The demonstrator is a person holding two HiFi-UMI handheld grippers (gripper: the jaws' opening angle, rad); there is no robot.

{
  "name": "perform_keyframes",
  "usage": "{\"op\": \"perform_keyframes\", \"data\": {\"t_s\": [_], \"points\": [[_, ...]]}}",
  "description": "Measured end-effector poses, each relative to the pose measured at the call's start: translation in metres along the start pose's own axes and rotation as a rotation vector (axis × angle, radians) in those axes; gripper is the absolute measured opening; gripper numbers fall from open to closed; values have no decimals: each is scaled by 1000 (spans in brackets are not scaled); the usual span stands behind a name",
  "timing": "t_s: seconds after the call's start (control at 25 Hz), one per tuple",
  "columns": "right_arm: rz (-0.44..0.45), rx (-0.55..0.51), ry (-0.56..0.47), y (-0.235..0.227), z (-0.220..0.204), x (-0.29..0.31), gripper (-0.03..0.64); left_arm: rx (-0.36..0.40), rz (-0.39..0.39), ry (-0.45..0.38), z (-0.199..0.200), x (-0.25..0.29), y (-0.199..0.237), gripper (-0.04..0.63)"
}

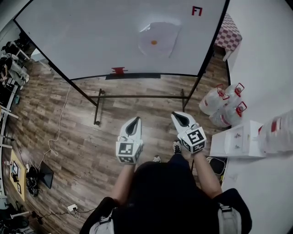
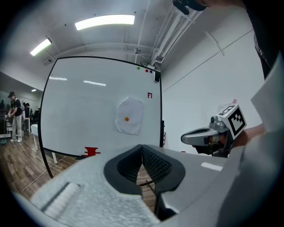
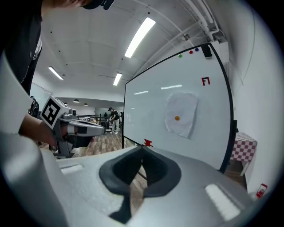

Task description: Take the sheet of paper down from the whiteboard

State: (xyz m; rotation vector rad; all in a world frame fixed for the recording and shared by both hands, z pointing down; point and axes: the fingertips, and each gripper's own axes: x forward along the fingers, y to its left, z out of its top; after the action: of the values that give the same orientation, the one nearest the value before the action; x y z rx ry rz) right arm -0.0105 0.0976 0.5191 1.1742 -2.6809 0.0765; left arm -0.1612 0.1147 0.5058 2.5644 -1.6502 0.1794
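Ahead, at twelve o'clock from the person, stands the whiteboard (image 1: 91, 41) on its black frame over a wooden floor (image 1: 68, 137). The sheet of paper (image 1: 158, 39) hangs on the board, toward two o'clock from the board's middle, pinned by a small orange magnet (image 1: 154, 42) near the sheet's centre. The sheet looks slightly crumpled, and its lower edge bows off the surface. A red mark (image 1: 197, 10) sits on the board at one o'clock from the sheet, near the top corner. A small red object (image 1: 118, 71) rests on the tray at the board's lower edge, at about seven o'clock from the sheet.

Both tools are held out level in front of the person, side by side and well apart from the board. The left tool (image 1: 135, 119) has its jaws closed tip to tip, with nothing caught between the black pads. The right tool (image 1: 176, 115) is likewise closed and empty, its pads meeting at the tips. In each gripper view the sheet shows beyond the closed jaws, at about twelve to one o'clock.

At three o'clock from the tools, white jugs (image 1: 215, 100) with red handles stand on the floor by the wall. A checked cloth (image 1: 228, 33) covers something past the board's right edge.
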Motion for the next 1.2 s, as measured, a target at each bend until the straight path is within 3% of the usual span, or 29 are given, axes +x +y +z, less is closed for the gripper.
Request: {"op": "perform_keyframes", "data": {"t_s": [0.64, 1.2], "points": [[-26, -7, 11, -14, -1, -3, 3, -7, -25, -16, 6, 18, 0, 12], [-7, -16, 20, -69, 1, 16, 3, -4, -15, -9, 16, 74, -7, 12]]}}
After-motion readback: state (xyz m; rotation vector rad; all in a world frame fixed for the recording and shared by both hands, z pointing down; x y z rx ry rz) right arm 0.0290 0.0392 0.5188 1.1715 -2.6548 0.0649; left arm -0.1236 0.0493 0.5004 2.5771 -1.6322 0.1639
